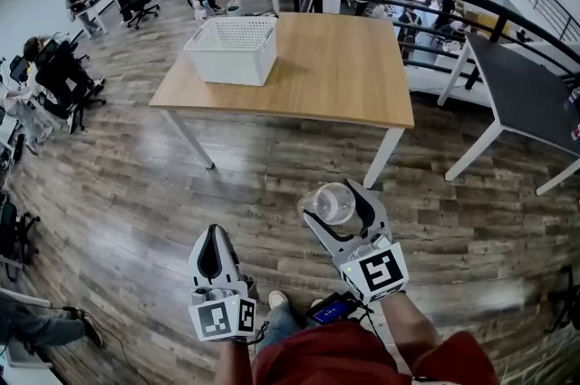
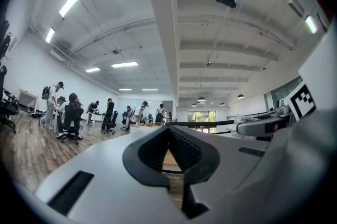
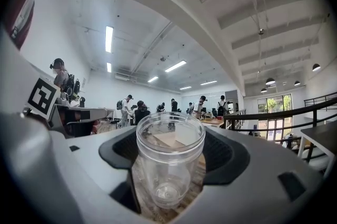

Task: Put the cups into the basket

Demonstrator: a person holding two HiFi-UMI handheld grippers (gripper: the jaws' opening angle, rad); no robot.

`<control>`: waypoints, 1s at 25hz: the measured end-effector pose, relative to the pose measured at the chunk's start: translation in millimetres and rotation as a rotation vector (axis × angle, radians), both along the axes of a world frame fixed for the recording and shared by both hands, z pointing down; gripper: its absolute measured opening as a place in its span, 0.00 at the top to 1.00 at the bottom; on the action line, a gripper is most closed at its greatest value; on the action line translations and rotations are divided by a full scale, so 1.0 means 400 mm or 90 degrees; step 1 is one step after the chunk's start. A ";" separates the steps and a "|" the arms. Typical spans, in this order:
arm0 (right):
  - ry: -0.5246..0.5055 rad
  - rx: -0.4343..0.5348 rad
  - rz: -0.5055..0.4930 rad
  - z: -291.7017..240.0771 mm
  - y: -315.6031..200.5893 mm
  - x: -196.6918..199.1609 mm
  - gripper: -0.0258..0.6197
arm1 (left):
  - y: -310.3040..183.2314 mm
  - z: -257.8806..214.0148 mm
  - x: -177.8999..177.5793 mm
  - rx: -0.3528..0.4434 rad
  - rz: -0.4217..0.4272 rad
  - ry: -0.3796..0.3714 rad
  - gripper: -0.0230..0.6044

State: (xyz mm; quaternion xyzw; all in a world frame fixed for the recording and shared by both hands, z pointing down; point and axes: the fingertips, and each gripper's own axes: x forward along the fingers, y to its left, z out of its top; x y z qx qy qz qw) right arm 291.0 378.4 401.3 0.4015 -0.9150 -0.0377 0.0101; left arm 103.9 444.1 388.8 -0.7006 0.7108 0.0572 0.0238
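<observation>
Clear plastic cup (image 1: 332, 201) sits pinched in the right gripper (image 1: 337, 207), apparently bound for the white perforated plastic basket (image 1: 231, 62) on the light wooden table (image 1: 353, 71), well ahead. The left gripper (image 1: 215, 238) hangs pressed together, empty.

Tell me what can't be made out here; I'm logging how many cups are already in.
- Basket interior: head view, too small, near wall hides its floor.
- Basket, both gripper views: not seen past the jaws and the held cup.
- Further cups: none in view.
</observation>
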 end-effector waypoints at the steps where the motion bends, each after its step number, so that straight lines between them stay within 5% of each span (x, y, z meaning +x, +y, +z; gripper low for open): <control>1: 0.001 0.000 0.000 0.002 -0.002 0.001 0.41 | -0.003 0.003 0.002 -0.001 0.001 -0.001 0.96; 12: 0.019 0.012 -0.002 -0.005 -0.072 -0.071 0.41 | -0.068 0.001 -0.064 0.010 0.003 0.001 0.96; 25: 0.043 0.016 -0.017 -0.011 -0.204 -0.295 0.41 | -0.185 0.000 -0.270 0.014 -0.013 -0.004 0.96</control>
